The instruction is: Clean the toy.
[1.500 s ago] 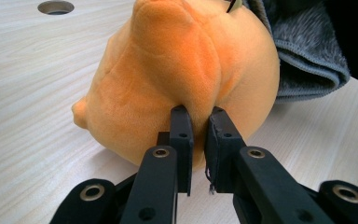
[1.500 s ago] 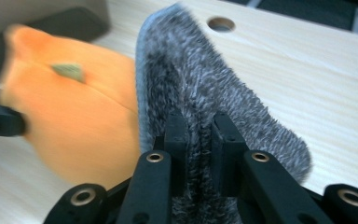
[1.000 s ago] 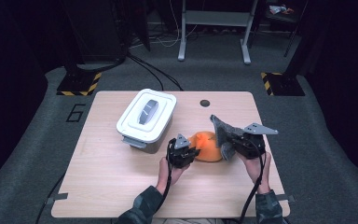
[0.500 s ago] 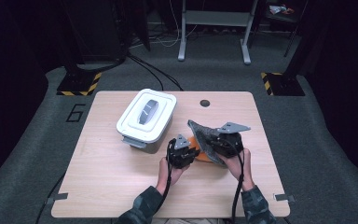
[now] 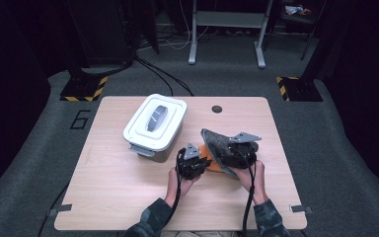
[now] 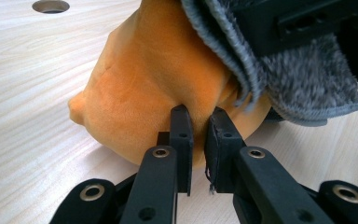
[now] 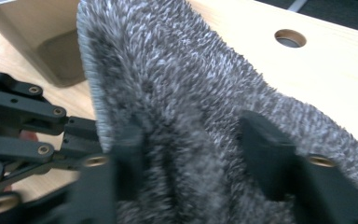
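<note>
cloth work was at the draping step: a grey fuzzy cloth [image 5: 222,147] was being laid over an orange soft lump [image 6: 158,88], and both lay just to the right of the white lidded box [image 5: 154,126] on the wooden table [image 5: 103,197]. taking that box as the landmark, the left gripper [image 5: 193,163] sat just off its near right corner, and the right gripper [image 5: 237,155] sat further right again, beyond the orange lump.

the left gripper's jaws stood nearly together, pinching a fold of the orange lump at its near side; in the left gripper view the fabric bunched between the pads [image 6: 182,135]. that grip seemed to be the anchor holding the lump steady.

the right gripper's jaws had just been opening, and in the right gripper view they stood apart with the grey cloth lying across and between them, the pads no longer squeezing it. the cloth hung over the top of the lump on the side away from the box, one corner poking up toward the small round hole [image 5: 217,109] in the table.

judging from this, the cloth was being let go. the next move likely called for drawing the right gripper back and clear without dragging the cloth off, while the left kept its pinch; the fuzzy pile could snag on a jaw.
</note>
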Demonstrator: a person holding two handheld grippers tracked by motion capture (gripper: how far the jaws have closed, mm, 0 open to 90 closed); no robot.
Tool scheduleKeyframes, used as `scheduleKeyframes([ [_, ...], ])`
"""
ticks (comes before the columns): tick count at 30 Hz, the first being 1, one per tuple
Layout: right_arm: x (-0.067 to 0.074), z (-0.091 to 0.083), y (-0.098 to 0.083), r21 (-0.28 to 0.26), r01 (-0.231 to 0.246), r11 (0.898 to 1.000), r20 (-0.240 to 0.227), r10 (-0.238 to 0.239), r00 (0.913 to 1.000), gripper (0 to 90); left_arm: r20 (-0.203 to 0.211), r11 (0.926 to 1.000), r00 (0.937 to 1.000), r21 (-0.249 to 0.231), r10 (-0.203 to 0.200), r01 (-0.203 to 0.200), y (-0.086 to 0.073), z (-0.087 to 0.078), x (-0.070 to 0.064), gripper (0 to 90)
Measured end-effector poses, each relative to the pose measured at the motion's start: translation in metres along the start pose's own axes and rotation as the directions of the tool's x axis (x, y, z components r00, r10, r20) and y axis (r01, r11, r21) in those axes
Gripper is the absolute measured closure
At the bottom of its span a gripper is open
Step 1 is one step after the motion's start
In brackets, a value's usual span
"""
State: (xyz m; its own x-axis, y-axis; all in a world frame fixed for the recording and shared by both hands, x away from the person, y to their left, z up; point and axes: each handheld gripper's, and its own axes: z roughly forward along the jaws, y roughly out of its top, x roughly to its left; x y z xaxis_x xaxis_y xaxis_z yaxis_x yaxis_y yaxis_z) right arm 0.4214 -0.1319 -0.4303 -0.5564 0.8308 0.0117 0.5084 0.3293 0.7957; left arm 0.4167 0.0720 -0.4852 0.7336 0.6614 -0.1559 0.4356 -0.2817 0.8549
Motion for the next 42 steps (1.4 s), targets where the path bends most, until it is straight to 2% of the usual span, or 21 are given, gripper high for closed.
scheduleKeyframes([
  [2,-0.003,-0.001,-0.001,-0.008,-0.002,1.000,-0.009,0.002,1.0000,64.6,0.000,1.0000,1.0000,-0.003,-0.005,0.005,-0.001,0.000,0.001,82.0],
  [4,-0.007,-0.003,-0.002,-0.017,-0.010,1.000,-0.022,0.010,0.9997,71.3,-0.002,1.0000,1.0000,-0.002,-0.001,0.001,-0.001,-0.001,0.001,82.0],
  [10,-0.016,-0.007,-0.007,-0.029,-0.038,0.999,-0.027,0.038,0.9989,79.1,-0.002,0.9998,0.9999,-0.009,-0.015,0.015,-0.001,0.000,0.001,82.3],
  [11,-0.018,-0.008,-0.007,-0.030,-0.052,0.998,-0.022,0.051,0.9985,79.6,-0.005,0.9999,0.9999,-0.010,-0.013,0.013,-0.001,0.000,0.001,82.3],
  [12,-0.020,-0.009,-0.008,-0.025,-0.048,0.999,-0.017,0.048,0.9987,80.1,-0.002,0.9997,0.9997,-0.009,-0.023,0.023,-0.001,0.000,0.001,82.4],
  [14,-0.024,-0.009,-0.011,-0.024,-0.047,0.999,0.008,0.047,0.9988,80.5,-0.002,0.9999,0.9999,-0.004,-0.017,0.017,0.000,0.000,0.003,82.3],
  [19,-0.034,-0.009,-0.020,-0.019,-0.079,0.997,0.028,0.080,0.9964,80.6,-0.002,0.9995,0.9996,-0.009,-0.030,0.030,0.000,0.001,0.001,82.3],
  [21,-0.038,-0.009,-0.023,-0.007,-0.073,0.997,0.053,0.074,0.9959,80.6,-0.003,0.9997,0.9997,-0.008,-0.024,0.024,0.001,0.001,0.002,82.3],
  [26,-0.048,-0.007,-0.030,0.017,-0.108,0.994,0.080,0.107,0.9911,80.6,-0.004,0.9997,0.9997,-0.006,-0.025,0.025,0.001,0.000,0.002,82.3],
  [30,-0.056,0.000,-0.038,0.044,-0.109,0.993,0.109,0.104,0.9885,80.7,-0.002,0.9996,0.9996,-0.003,-0.029,0.029,0.001,0.000,0.003,82.3],
  [34,-0.061,0.008,-0.045,0.073,-0.144,0.987,0.119,0.134,0.9838,80.7,-0.005,0.9995,0.9995,-0.004,-0.030,0.030,0.001,0.000,0.003,82.3],
  [36,-0.064,0.013,-0.048,0.090,-0.154,0.984,0.128,0.142,0.9815,80.7,-0.006,0.9996,0.9996,-0.004,-0.029,0.029,0.001,0.000,0.003,82.3],
  [37,-0.066,0.016,-0.049,0.101,-0.149,0.984,0.135,0.135,0.9817,80.7,-0.003,0.9991,0.9992,-0.006,-0.041,0.041,0.001,0.000,0.003,82.3],
  [39,-0.066,0.022,-0.052,0.123,-0.170,0.978,0.140,0.152,0.9784,80.8,-0.005,0.9993,0.9993,-0.006,-0.036,0.036,0.001,0.000,0.004,82.2],
  [42,-0.068,0.028,-0.056,0.148,-0.175,0.973,0.140,0.155,0.9780,81.0,-0.006,0.9994,0.9994,-0.006,-0.033,0.033,0.001,-0.001,0.004,82.2],
])
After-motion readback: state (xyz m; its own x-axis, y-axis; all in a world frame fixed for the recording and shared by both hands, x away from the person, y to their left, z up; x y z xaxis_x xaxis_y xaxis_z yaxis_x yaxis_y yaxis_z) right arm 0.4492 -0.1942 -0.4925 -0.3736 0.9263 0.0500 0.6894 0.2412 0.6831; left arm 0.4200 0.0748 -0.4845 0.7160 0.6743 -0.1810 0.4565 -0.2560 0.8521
